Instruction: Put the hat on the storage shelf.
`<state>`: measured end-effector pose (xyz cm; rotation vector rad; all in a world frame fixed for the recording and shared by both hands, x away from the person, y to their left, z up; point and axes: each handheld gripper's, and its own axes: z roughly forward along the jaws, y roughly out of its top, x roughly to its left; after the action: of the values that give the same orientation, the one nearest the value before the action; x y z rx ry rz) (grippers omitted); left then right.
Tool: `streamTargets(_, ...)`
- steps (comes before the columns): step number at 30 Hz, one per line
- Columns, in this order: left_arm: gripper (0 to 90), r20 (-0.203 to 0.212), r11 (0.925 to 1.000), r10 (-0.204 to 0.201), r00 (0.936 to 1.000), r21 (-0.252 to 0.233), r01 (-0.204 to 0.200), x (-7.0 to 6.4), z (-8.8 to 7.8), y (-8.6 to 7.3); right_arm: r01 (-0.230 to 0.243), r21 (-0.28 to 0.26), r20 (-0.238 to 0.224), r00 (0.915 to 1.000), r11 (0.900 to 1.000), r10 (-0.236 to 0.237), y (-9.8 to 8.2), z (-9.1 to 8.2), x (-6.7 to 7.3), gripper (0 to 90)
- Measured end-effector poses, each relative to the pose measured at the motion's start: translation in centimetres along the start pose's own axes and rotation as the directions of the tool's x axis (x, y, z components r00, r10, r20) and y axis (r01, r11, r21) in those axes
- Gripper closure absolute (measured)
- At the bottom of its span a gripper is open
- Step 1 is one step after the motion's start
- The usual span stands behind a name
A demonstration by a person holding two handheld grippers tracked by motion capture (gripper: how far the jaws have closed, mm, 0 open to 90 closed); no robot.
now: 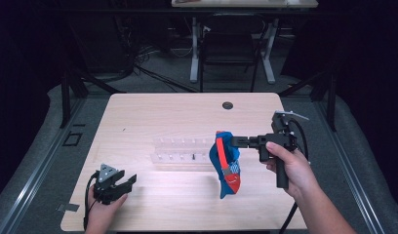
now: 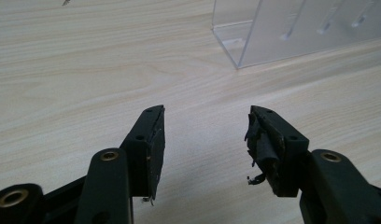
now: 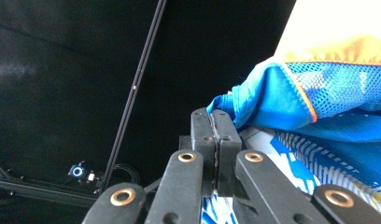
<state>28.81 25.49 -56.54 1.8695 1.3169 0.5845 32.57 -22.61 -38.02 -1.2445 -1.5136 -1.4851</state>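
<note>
A blue and red mesh garment [image 1: 225,163] hangs above the table's middle right, its lower end reaching down toward the wood. My right gripper [image 1: 234,141] is shut on its upper edge; in the right gripper view the blue fabric [image 3: 291,98] spills out from beside the pressed-together jaws. My left gripper [image 1: 130,181] rests low at the table's front left, held by a hand. Its fingers [image 2: 151,140] stand apart over bare wood with nothing between them.
A clear acrylic rack [image 1: 180,152] with several pegs sits mid-table just left of the garment; its corner [image 2: 240,42] lies ahead of the left gripper. A round grommet [image 1: 228,105] marks the table's far side. A chair [image 1: 231,44] stands beyond the table.
</note>
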Motion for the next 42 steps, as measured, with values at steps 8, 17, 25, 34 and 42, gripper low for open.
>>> streamTargets(8,46.8,0.002,1.0,0.003,1.0,0.0,-0.003,0.0,0.0,0.0,0.001,-0.005,0.001,1.0,1.0,-0.001,1.3,1.5,0.6,90.0)
streamTargets(17,46.9,0.002,1.0,0.006,1.0,-0.002,-0.006,-0.1,0.0,0.1,0.03,-0.024,0.01,0.9995,0.999,-0.029,2.9,2.9,2.4,90.0)
streamTargets(25,46.9,0.011,0.9999,0.011,0.9999,0.001,-0.011,-0.2,0.0,0.1,0.06,-0.053,0.014,0.9982,0.997,-0.059,4.2,3.7,3.9,90.0)
streamTargets(34,46.9,0.012,0.9998,0.017,0.9998,-0.007,-0.017,-0.4,0.0,0.1,0.068,-0.064,0.009,0.9977,0.996,-0.068,5.1,4.9,4.3,90.0)
streamTargets(42,46.8,0.017,0.9996,0.028,0.9995,0.0,-0.028,-0.6,-0.1,0.2,0.063,-0.08,-0.001,0.998,0.995,-0.063,6.2,6.4,4.0,90.0)
